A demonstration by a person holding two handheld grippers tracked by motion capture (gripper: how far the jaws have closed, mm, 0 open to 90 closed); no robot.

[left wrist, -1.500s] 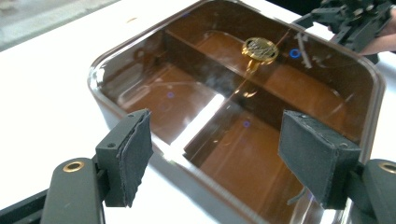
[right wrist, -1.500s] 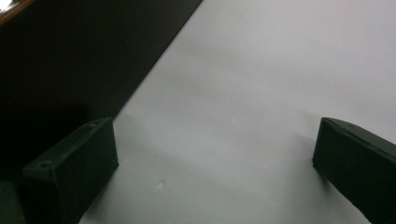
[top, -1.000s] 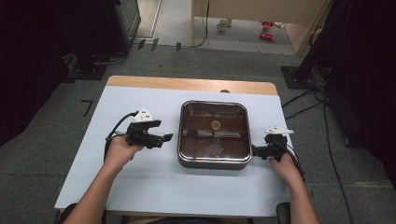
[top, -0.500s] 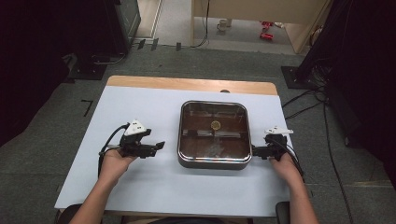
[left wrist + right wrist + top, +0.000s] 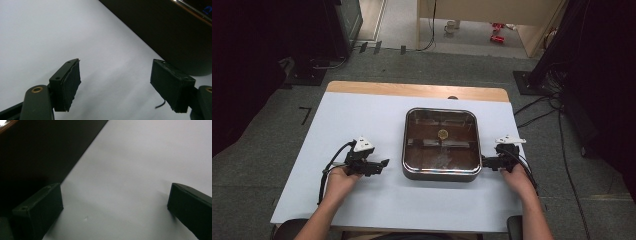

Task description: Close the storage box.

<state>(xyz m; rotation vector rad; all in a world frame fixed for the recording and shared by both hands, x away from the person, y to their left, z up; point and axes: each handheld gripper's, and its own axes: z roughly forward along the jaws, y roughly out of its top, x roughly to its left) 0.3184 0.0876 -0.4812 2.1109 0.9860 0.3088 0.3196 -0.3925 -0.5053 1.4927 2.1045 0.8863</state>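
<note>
Right now the square pan (image 5: 441,145) sits mid-table between both grippers: right gripper (image 5: 487,162) just beside its right wall, left gripper (image 5: 382,165) farther off; both gape empty, seemingly untouching.

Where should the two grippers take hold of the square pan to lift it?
Likely by its opposite side walls: left gripper from the left, right gripper from the right. The square pan sits flat, no handles seen, and both sets of jaws stand open, facing it.

White table (image 5: 362,120), wooden far edge; black cables (image 5: 537,112) on grey carpet; red items (image 5: 498,31) beyond.
</note>
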